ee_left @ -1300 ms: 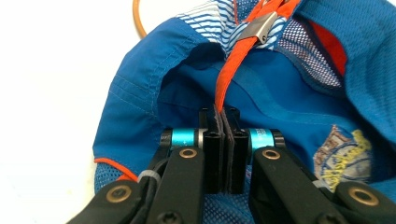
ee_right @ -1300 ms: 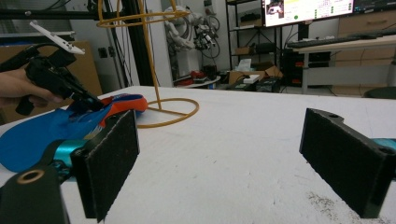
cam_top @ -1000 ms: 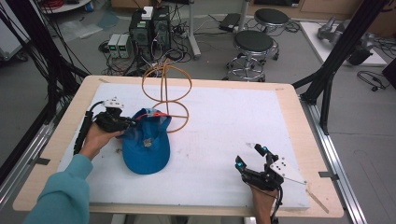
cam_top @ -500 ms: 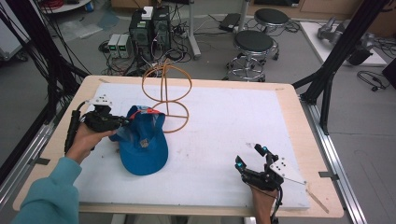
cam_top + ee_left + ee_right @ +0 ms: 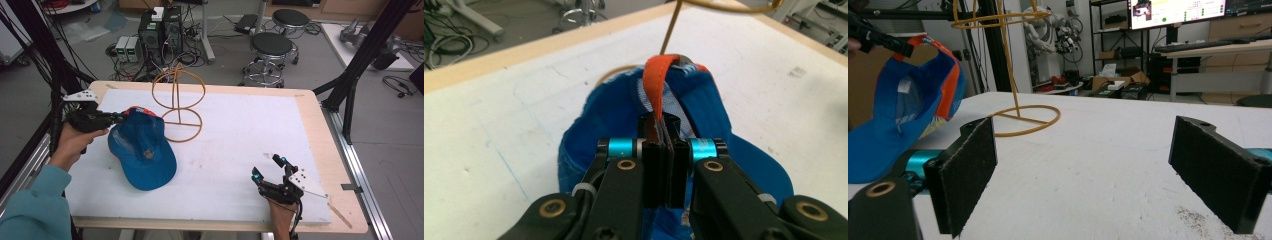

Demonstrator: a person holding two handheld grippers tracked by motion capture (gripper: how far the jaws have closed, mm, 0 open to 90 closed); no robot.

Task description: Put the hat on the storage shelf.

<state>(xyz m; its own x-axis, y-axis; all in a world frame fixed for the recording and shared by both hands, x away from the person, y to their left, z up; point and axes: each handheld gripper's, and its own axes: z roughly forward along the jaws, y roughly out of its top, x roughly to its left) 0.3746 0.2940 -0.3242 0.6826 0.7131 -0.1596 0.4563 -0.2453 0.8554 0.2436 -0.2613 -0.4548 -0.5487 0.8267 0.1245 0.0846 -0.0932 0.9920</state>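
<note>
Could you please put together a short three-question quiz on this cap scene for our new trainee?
1. True or false: the left gripper is shut on the orange strap of the blue cap.
2. What stands just behind the cap on the white mat? A) a wire stand B) a glass bottle C) a stack of plates
3. How do the jaws of the right gripper stand, and do they hold anything?

Key
1. True: its jaws pinch the strap at the cap's back.
2. A: the wire stand, a ring base with a round loop head.
3. Wide open, holding nothing, near the mat's front edge.
</note>
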